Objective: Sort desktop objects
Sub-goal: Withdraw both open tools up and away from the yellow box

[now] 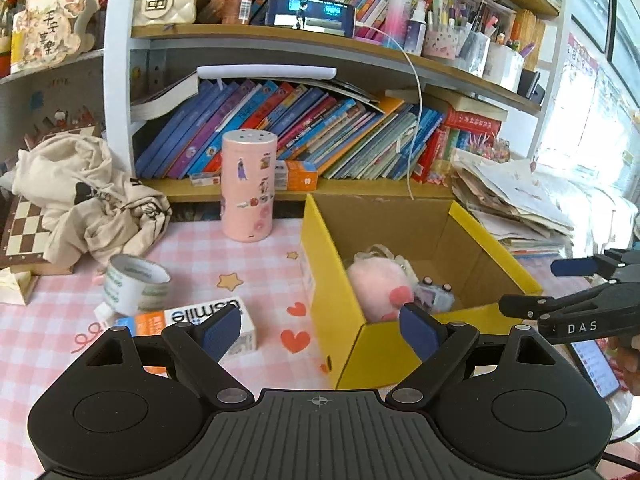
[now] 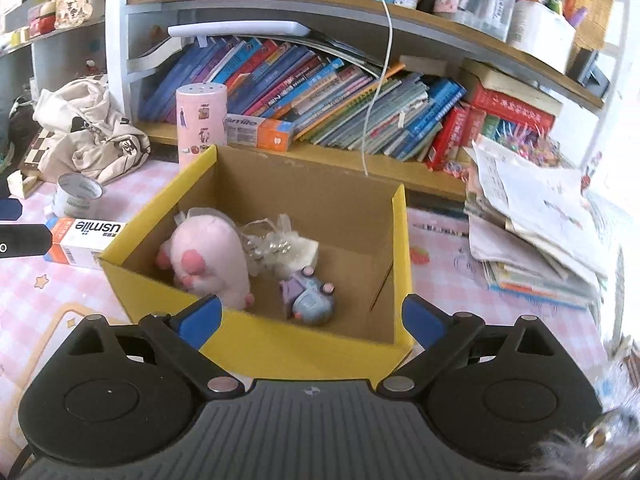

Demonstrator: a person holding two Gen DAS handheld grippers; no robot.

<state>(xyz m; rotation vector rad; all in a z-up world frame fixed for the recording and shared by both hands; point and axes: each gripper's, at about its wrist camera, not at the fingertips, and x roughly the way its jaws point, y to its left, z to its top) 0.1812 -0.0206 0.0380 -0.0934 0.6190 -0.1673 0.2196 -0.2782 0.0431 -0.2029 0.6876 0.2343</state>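
Left gripper (image 1: 320, 330): both blue pads stand wide apart and nothing is between them; it hovers low over the pink checked tablecloth (image 1: 52, 340), and I judge it is held open so that it is ready to close on something.

Right gripper (image 2: 311, 316): also spread wide and empty; it hangs just at the near wall of the box, looking down into it, a pose that suits either a release or a reach inside, and I cannot tell which.

Toothpaste box (image 1: 192, 326): white and orange carton, lying flat just ahead of the left finger of the left gripper, partly behind that pad, so it is the closest loose thing to this claw.

Tape roll (image 1: 134, 284): on its side, further ahead and to the left of the left gripper, touching or nearly touching the carton.

Pink canister (image 1: 249, 186): upright, far ahead of the left gripper, beside the box's far left corner.

Yellow cardboard box (image 1: 332, 280): open on top, ahead and right of the left gripper; it seems to serve as the collecting place.

Pink plush toy (image 2: 208, 258): already lies inside the box, ahead-left of the right gripper.

White lace bundle (image 2: 284, 248): inside, leaning on the plush.

Small purple toy (image 2: 310, 298): on the box floor, straight ahead of the right gripper.

Progress: soft toys are in the box, while the carton, tape and canister are outside on the cloth.
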